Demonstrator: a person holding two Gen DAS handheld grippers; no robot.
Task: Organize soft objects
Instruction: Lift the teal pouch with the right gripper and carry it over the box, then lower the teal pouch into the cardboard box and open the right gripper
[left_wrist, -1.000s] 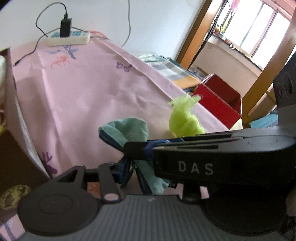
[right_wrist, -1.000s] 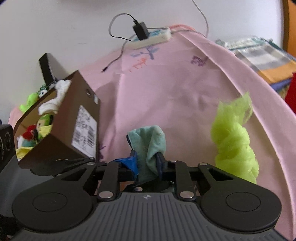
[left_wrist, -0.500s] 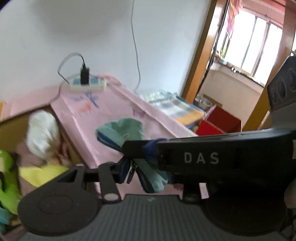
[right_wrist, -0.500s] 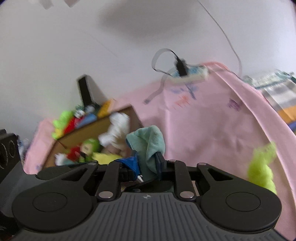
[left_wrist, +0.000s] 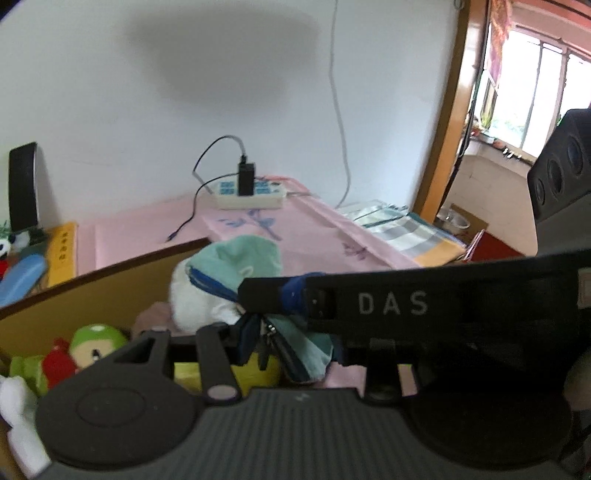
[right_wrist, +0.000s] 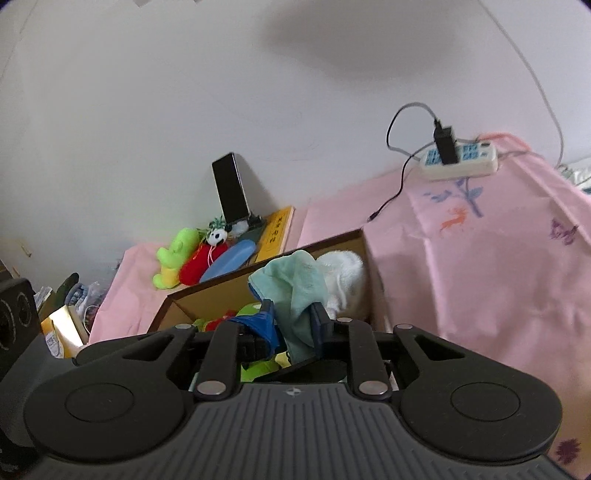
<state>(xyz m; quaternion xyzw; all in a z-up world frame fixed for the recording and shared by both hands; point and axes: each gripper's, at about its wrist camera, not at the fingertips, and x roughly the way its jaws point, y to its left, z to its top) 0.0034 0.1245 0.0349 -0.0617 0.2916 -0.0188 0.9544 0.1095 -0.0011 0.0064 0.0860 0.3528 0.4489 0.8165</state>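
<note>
**Pink cloth** (right_wrist: 480, 277): the printed sheet covering the work surface; it carries everything below.

**Cardboard box** (right_wrist: 207, 295): stands open-topped on the sheet and serves, by the look of it, as the collecting bin. A white plush (right_wrist: 343, 269) and green and red toys already lie inside it.

**Teal cloth** (right_wrist: 299, 280): the item you are handling. It hangs in the air above the box's near corner, bunched upward, and touches nothing in the box. Judged from this position, you are carrying it over the rim so that it can drop among the toys.

**Right gripper** (right_wrist: 291, 325): your fingers are clamped tight on the cloth's gathered middle, which keeps the loose ends from trailing.

**Left gripper** (left_wrist: 258, 343): the cloth's lower folds hang between its fingers. One finger is hidden behind the right gripper, so you cannot tell whether it presses on the fabric.

**Power strip** (right_wrist: 458, 162): lies well apart at the sheet's far edge, with a black charger plugged in.

**Writing**: "DAS" (left_wrist: 393, 303) reads in pale capitals on the right gripper's side. The yellow book (right_wrist: 277, 229) behind the box bears characters too small to read.
</note>
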